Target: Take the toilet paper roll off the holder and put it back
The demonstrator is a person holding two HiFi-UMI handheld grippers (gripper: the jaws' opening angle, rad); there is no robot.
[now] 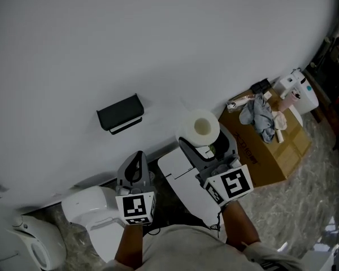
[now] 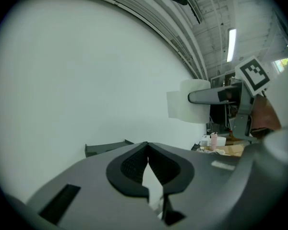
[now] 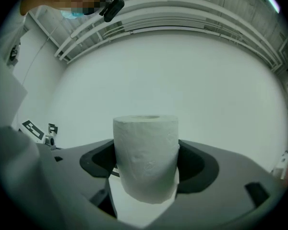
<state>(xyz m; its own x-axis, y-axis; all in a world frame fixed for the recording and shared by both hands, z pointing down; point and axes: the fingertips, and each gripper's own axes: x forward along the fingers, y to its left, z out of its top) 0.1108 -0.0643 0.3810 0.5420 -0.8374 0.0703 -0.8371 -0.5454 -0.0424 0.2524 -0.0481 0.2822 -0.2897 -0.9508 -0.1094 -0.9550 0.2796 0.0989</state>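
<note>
**Roll clamped in right gripper, clear of the holder**

- Right gripper (image 3: 146, 166): jaws clamped on the toilet paper roll (image 3: 146, 157). Roll stands upright between the dark pads (image 3: 98, 163), one pad against each side. Top end and core opening sit above the jaw line; bottom end hangs below the pads.
- Head view: same roll (image 1: 199, 127) sits at the tip of the right gripper (image 1: 206, 143), core hole facing the camera. It is in front of the white wall (image 1: 158, 38); can't tell whether it touches it.
- Holder (image 1: 120, 113): dark bracket fixed to the wall. Roll is to its right and slightly lower in the head view, well apart, no contact.
- Left gripper (image 1: 137, 156): jaws together at the tips, nothing between them. It sits below the holder in the head view and left of the right gripper, apart from both.
- Left gripper view: closed jaws of the left gripper (image 2: 148, 169) in the foreground, holder (image 2: 105, 147) just past them to the left. Roll (image 2: 189, 99) shows upper right with one right-gripper jaw across its side.
- Around: white toilet (image 1: 90, 208) under the left gripper, white flat panel (image 1: 183, 179) under the right one. Cardboard box (image 1: 277, 145) to the right with a crumpled cloth (image 1: 260, 114) on top.
</note>
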